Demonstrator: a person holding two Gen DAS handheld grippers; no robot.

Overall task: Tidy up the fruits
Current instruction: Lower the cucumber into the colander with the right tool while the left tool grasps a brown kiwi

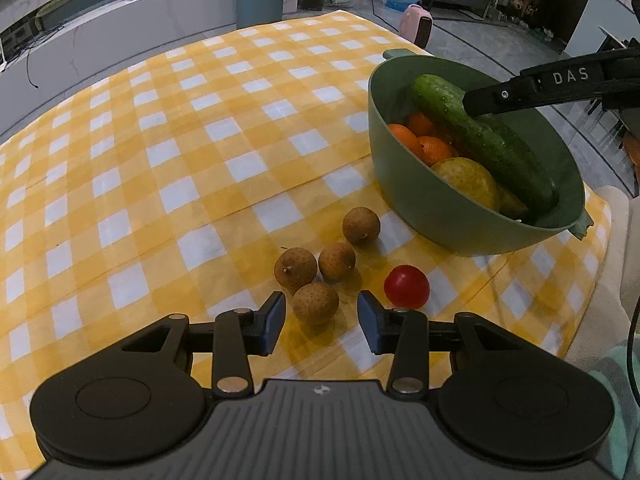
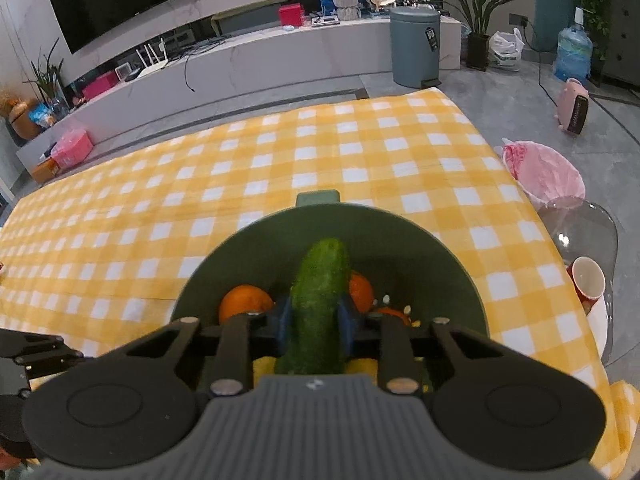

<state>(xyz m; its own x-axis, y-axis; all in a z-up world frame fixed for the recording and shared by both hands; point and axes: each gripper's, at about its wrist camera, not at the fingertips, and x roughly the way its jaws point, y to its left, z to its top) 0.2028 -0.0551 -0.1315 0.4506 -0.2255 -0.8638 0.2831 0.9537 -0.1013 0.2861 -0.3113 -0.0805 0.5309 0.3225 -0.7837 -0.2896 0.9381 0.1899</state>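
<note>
Over bowl point(image 2: 240, 248), right tool point(image 2: 314, 326) clamping cucumber point(image 2: 320, 280), left tool point(image 1: 322, 320) agape around longan point(image 1: 315, 303), seen leftward only.

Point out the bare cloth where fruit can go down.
The checked tablecloth lies bare left of and beyond the green bowl. It is crowded near the left gripper: four longans and a cherry tomato sit there.

White "DAS" lettering on the black finger of the right gripper point(image 1: 480, 106), which reaches into the bowl point(image 1: 420, 200). Nothing else legible; bin sticker too small.
</note>
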